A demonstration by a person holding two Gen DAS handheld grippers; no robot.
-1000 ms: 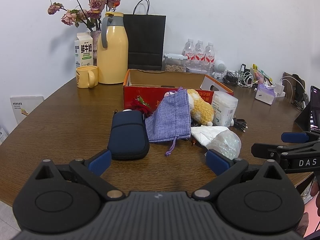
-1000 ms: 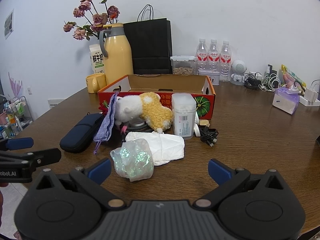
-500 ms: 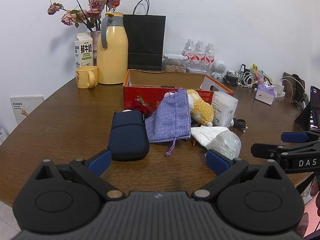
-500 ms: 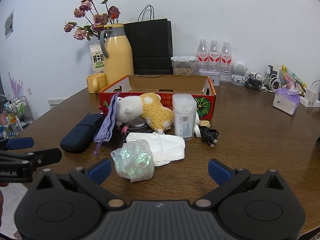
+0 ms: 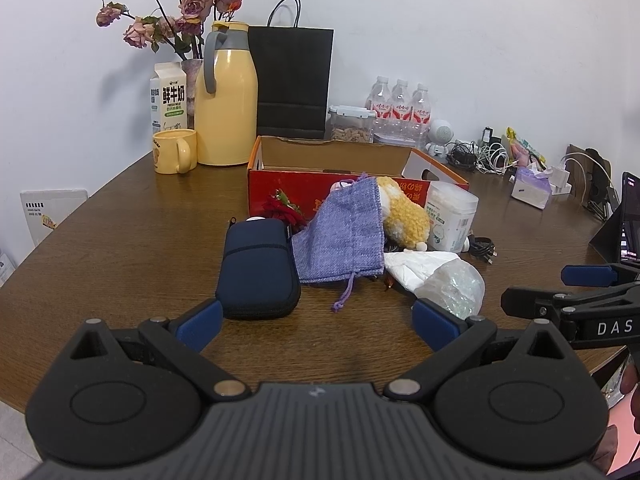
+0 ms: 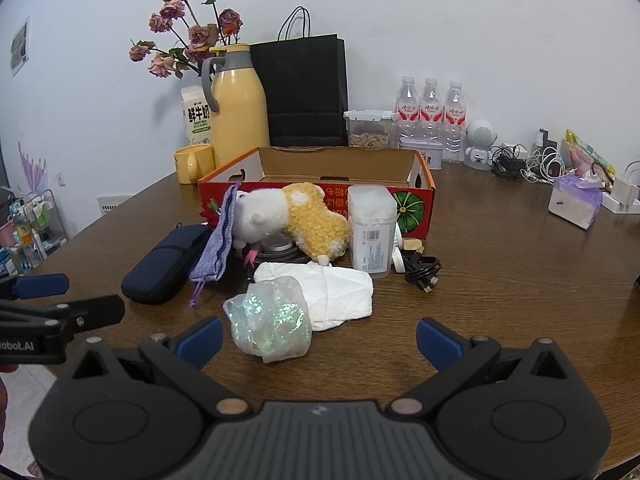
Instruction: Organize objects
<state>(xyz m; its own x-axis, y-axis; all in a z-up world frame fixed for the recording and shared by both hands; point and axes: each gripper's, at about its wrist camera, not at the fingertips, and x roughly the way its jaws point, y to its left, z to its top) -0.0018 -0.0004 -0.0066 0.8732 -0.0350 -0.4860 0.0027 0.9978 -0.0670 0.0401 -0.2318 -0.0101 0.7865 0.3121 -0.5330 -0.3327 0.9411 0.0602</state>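
Note:
A heap of loose items lies in front of an open red cardboard box (image 5: 304, 184) (image 6: 416, 200): a navy zip case (image 5: 258, 266) (image 6: 166, 264), a purple drawstring pouch (image 5: 344, 236) (image 6: 218, 240), a white-and-yellow plush toy (image 6: 288, 216) (image 5: 402, 216), a clear cotton-swab tub (image 6: 370, 232) (image 5: 452, 218), a white crumpled bag (image 6: 332, 292), an iridescent plastic wad (image 6: 272, 320) (image 5: 452, 284) and a black cable (image 6: 422, 272). My left gripper (image 5: 316, 322) is open, just short of the navy case. My right gripper (image 6: 318, 340) is open, its left finger beside the iridescent wad.
At the back stand a yellow thermos (image 5: 226, 112), a yellow mug (image 5: 174, 156), a milk carton (image 5: 168, 100), dried roses, a black paper bag (image 5: 294, 80), water bottles (image 6: 430, 116) and a snack tub. Chargers, cables and a tissue pack (image 6: 574, 204) crowd the right side.

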